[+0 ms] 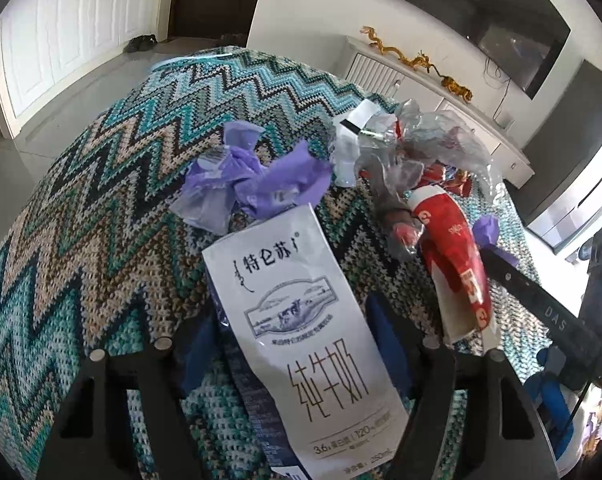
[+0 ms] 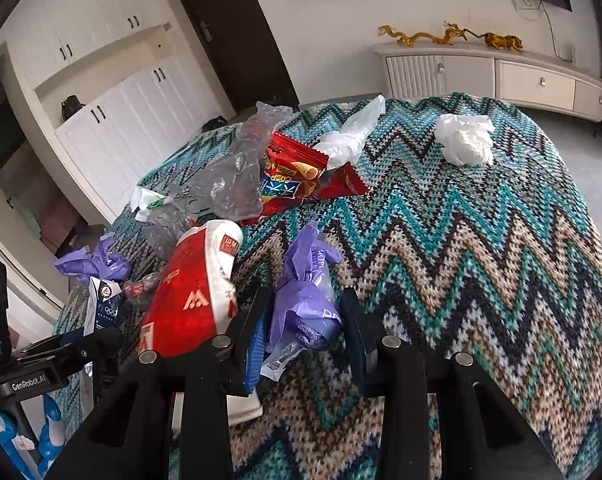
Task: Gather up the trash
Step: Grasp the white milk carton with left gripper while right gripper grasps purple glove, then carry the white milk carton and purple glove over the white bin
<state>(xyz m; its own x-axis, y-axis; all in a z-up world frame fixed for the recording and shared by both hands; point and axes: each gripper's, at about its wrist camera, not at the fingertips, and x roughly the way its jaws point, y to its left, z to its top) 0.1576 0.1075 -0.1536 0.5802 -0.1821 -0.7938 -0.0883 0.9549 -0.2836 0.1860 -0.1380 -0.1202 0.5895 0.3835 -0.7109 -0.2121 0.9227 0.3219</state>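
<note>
Trash lies scattered on a zigzag knitted blanket (image 2: 481, 248). A flattened white milk carton (image 1: 301, 320) with black lettering sits between my left gripper's (image 1: 291, 316) blue pads, which press on both its edges. My right gripper (image 2: 307, 296) is shut on a crumpled purple plastic bag (image 2: 305, 304), with a pad against each side of it. A red and white wrapper (image 2: 189, 300) lies just left of the right gripper. It also shows right of the carton in the left wrist view, red and white wrapper (image 1: 457, 256).
More trash: a second purple bag (image 1: 245, 184), clear plastic film (image 2: 229, 184), a red snack packet (image 2: 297, 172), a thin white bag (image 2: 353, 132) and a white tissue wad (image 2: 465, 140). White cabinets (image 2: 113, 112), a dark door (image 2: 237, 36) and a low sideboard (image 2: 501, 76) stand behind the blanket.
</note>
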